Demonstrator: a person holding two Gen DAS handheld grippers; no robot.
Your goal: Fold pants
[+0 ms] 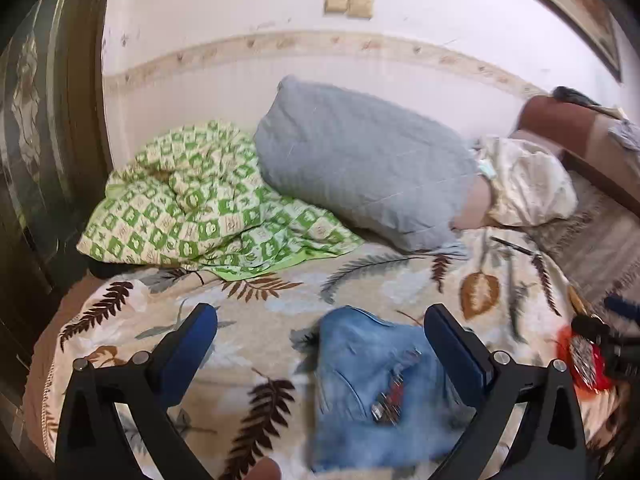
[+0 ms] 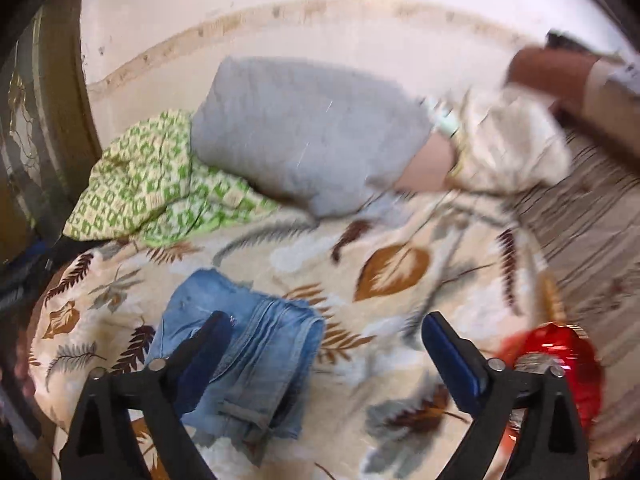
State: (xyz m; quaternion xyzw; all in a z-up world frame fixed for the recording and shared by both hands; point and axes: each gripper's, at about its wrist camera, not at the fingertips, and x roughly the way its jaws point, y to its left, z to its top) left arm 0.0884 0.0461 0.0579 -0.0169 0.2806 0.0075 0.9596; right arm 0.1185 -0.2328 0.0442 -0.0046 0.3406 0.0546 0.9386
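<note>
On the bed, atop a cream blanket printed with brown and grey leaves (image 1: 256, 320), lies a folded pair of light-blue denim pants (image 1: 372, 392). The bundle is compact, with a red and silver decoration showing on its upper face in the left wrist view.

The left gripper (image 1: 320, 328) hangs above the blanket with its jaws spread to full width and nothing between its blue pads. The pants sit below and between its fingers, nearer the right-hand finger, clear of both pads.

The right gripper (image 2: 326, 334) likewise stands wide open and holds nothing. In its view the folded pants (image 2: 248, 344) lie under and just beside its left-hand finger, which crosses in front of the denim; whether they are in contact cannot be told, as the view is blurred. The right-hand finger is well apart from the garment.

A grey quilted pillow (image 1: 360, 160) and a green-and-cream checked cover (image 1: 188, 200) rest farther up the bed against the wall. A shiny red object (image 2: 560, 360) lies near the right-hand finger.
</note>
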